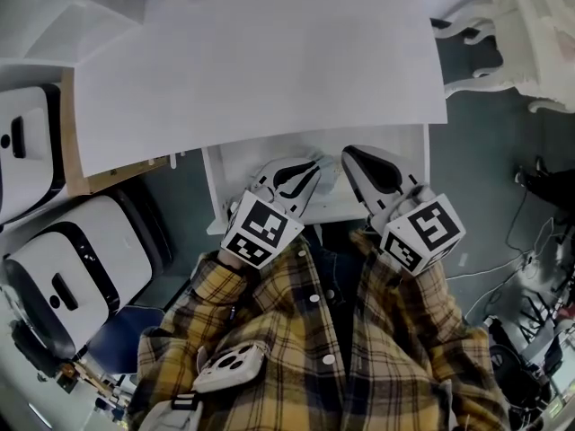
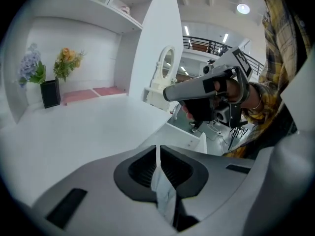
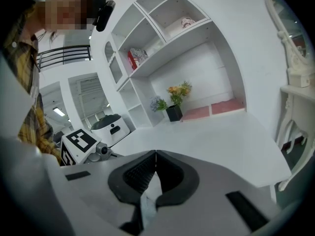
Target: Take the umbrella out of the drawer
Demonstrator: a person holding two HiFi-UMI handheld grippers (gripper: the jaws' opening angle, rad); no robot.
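Jaws on both tools are sitting pressed together with nothing between them. Your left gripper (image 2: 157,150) is showing its ribbed inner faces meeting along one line, and your right gripper (image 3: 155,154) is looking the same. Neither is carrying anything.

You are holding the two side by side, pointing forward and down. Their tips are hovering over the pulled-out white drawer (image 1: 214,196), which is jutting from under the desk top (image 1: 260,70) ahead of them. From your left tool, the right one is hanging up and to its right, apart from it.

No view is showing the umbrella. I am judging that it is lying in the drawer below and ahead of the tips, where the tools themselves are blocking the head view. The strip of drawer floor showing left of the left tool is plain white.

I am expecting a folded umbrella to be light, with loose, slippery cloth over a stiff rod and ribs. Pinching cloth alone is likely to let it slide and bunch. You are going to need the jaws apart first. Then try taking hold at the handle, or across the middle of the bundle where the ribs are backing the cloth, with the other tool steadying the far end. Lifted at a slant, it may be catching on the drawer's front edge.
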